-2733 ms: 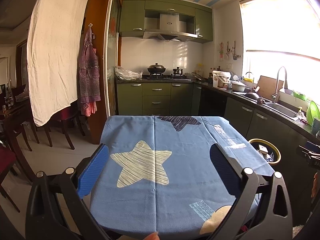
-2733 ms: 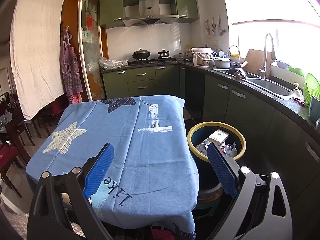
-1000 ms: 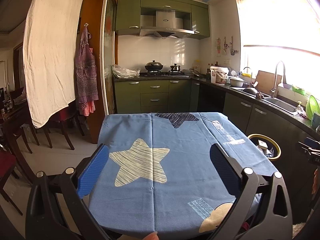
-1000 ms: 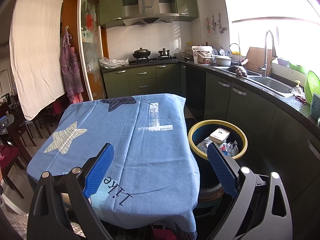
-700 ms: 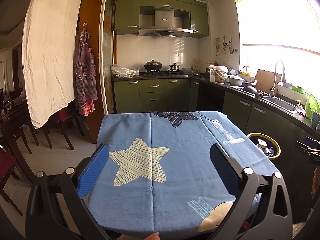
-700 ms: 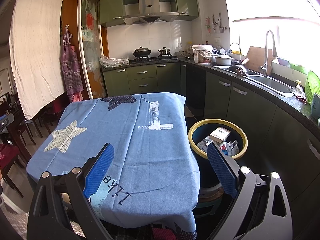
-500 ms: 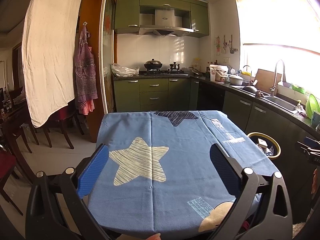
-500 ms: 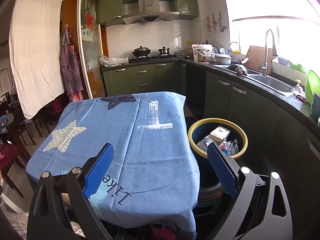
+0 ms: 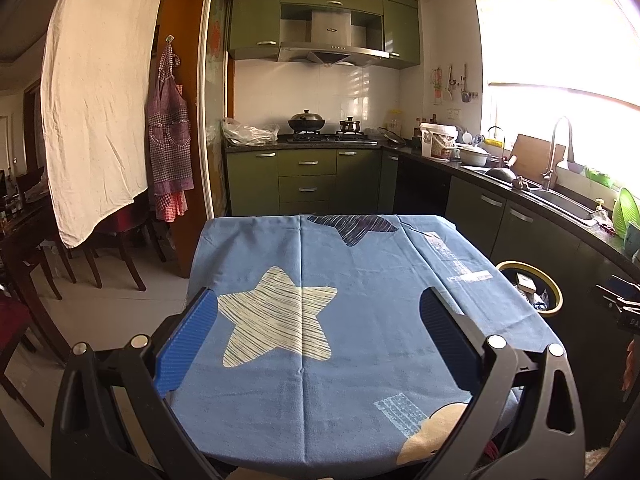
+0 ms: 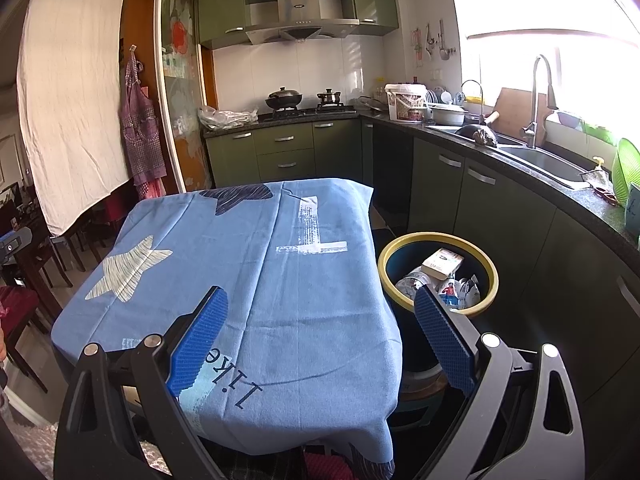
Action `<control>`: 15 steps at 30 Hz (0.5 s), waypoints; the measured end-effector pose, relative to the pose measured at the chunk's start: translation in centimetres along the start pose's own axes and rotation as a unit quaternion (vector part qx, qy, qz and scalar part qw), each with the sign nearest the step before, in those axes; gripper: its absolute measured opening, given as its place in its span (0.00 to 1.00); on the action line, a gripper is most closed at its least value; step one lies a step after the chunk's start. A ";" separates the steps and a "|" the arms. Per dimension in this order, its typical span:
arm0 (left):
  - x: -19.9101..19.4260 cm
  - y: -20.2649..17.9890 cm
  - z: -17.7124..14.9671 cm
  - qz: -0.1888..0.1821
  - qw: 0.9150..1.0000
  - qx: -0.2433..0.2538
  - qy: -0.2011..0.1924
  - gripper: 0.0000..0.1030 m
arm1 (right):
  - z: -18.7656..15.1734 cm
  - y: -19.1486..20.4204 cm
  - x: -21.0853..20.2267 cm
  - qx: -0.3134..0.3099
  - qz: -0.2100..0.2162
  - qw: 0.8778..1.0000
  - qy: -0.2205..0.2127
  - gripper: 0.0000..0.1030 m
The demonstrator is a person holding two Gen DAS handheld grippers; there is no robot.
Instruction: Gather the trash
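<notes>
Left claw (image 9: 318, 332) and right claw (image 10: 320, 334): both spread wide, holding nothing, over the blue-clothed table (image 9: 360, 280).

Two claws, each with two blue-padded fingers (image 10: 198, 336); both point level toward the far kitchen, left one over the near table edge by the pale star, right one over the near right corner. One trash bin (image 10: 438, 272), round, yellow rim, upright with mouth up, on the floor just beside the table's right edge, between it and the green cabinets (image 10: 472, 196). Inside the bin: one small carton (image 10: 442, 263) lying flat, long axis slanting toward the far right, plus crumpled wrappers (image 10: 456, 290), count unclear. In the left wrist view the bin shows at right (image 9: 528, 288). One sink (image 10: 548, 162), one faucet (image 10: 538, 100), two pots on the stove (image 10: 304, 110).
</notes>
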State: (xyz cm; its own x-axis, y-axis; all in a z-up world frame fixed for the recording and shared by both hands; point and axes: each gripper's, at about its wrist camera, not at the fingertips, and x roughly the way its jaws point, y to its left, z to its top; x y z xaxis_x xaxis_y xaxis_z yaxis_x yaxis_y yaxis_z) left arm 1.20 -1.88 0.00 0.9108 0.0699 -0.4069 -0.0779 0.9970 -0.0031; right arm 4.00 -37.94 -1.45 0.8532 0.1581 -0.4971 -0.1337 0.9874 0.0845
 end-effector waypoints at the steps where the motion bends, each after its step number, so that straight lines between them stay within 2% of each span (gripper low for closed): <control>1: 0.0 0.0 0.0 0.001 1.000 0.001 -0.001 0.93 | 0.0 0.0 0.0 0.000 0.000 1.000 0.001 0.90; 8: 0.7 0.2 0.3 -0.027 1.000 -0.007 0.001 0.88 | -0.2 0.0 0.6 0.000 0.004 1.000 0.008 0.90; 11: 1.9 0.2 0.6 -0.012 1.000 -0.002 0.012 0.93 | -0.2 0.0 1.3 0.000 0.004 1.000 0.015 0.90; 15: 4.5 0.4 0.9 0.002 0.999 0.008 0.037 0.93 | 0.0 0.2 2.6 -0.006 0.005 1.000 0.026 0.90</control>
State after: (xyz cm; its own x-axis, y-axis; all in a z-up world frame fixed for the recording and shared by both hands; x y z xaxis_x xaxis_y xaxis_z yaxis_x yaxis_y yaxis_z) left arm 5.65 -1.16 -0.97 0.8779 0.0727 -0.4732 -0.0751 0.9971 0.0140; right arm 6.23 -37.30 -2.69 0.8239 0.1681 -0.5413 -0.1483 0.9857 0.0803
